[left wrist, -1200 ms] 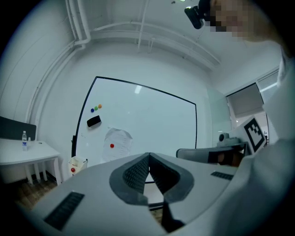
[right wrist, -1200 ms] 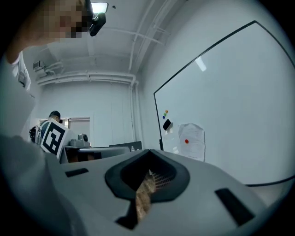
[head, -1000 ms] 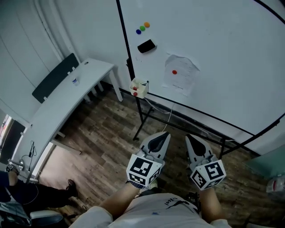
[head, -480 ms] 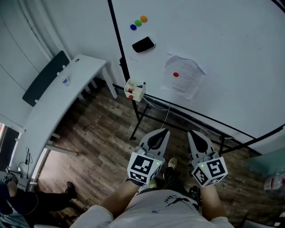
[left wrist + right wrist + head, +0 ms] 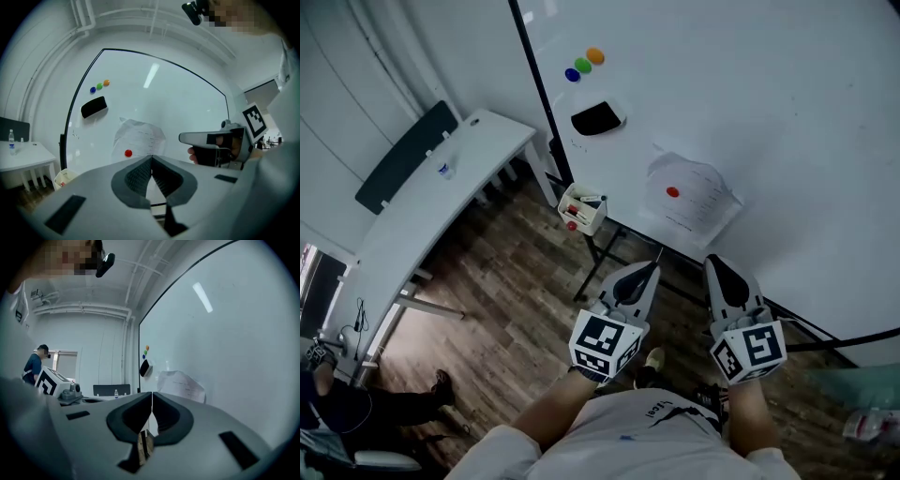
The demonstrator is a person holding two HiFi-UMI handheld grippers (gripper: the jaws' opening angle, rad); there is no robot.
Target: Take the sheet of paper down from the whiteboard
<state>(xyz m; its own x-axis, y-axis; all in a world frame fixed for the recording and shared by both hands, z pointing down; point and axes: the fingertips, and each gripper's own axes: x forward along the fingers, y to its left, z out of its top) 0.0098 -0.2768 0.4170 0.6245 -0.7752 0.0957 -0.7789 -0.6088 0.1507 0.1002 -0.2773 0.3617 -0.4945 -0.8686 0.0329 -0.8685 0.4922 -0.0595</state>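
None of the job is done yet: the sheet of paper (image 5: 692, 199) hangs on the whiteboard (image 5: 778, 94) under a red magnet (image 5: 672, 192), at twelve o'clock from the pair. Left gripper (image 5: 651, 269) and right gripper (image 5: 716, 263) are short of it, jaws pressed together, empty.

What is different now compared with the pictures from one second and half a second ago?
The person has stepped closer to the whiteboard, so in the head view the left claw and right claw now point just under the sheet of paper. Nothing was gripped or let go. Unchanged: both claws shut and empty, the sheet still held by its red magnet.
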